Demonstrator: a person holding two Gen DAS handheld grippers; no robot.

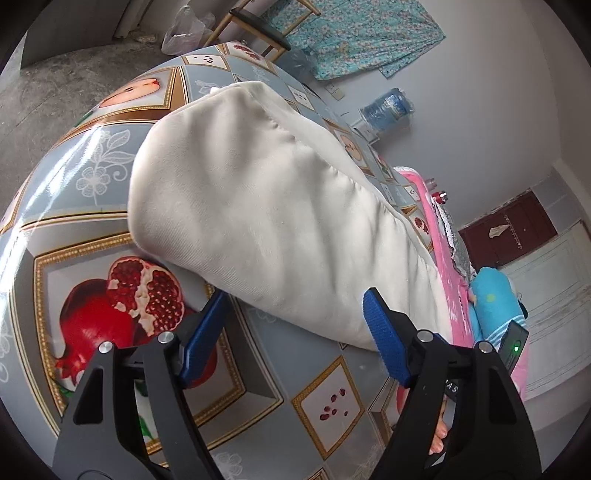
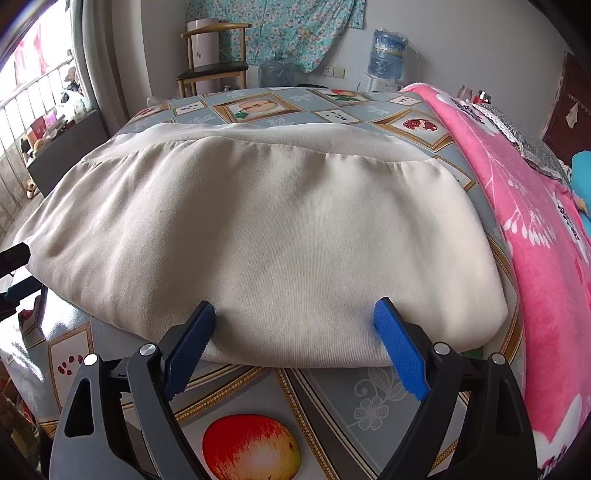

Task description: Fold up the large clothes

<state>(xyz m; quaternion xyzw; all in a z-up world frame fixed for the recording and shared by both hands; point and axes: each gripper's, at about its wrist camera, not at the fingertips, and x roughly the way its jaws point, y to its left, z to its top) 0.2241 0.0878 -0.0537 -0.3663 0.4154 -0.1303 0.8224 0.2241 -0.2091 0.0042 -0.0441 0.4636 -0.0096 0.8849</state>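
A cream garment (image 1: pixel 258 206) lies folded into a thick rectangle on the table's fruit-print cover (image 1: pixel 110 177). My left gripper (image 1: pixel 293 299) stands open at one short end of it, and the cloth's edge sits just ahead of the blue pads (image 1: pixel 384 332) without being pinched. In the right wrist view the same garment (image 2: pixel 266 236) spreads wide. My right gripper (image 2: pixel 295 306) is open at its near long edge, with the pads (image 2: pixel 400 354) on either side of the fold and apart from it. The left gripper's dark tip (image 2: pixel 14 258) shows at the far left.
A pink flowered blanket (image 2: pixel 546 280) lies along the table's right side, with a blue bundle (image 1: pixel 495 306) beyond it. A wooden chair (image 2: pixel 214 70), a water bottle (image 2: pixel 388 55) and a patterned hanging cloth (image 2: pixel 280 29) stand by the far wall. A window railing (image 2: pixel 22 122) is on the left.
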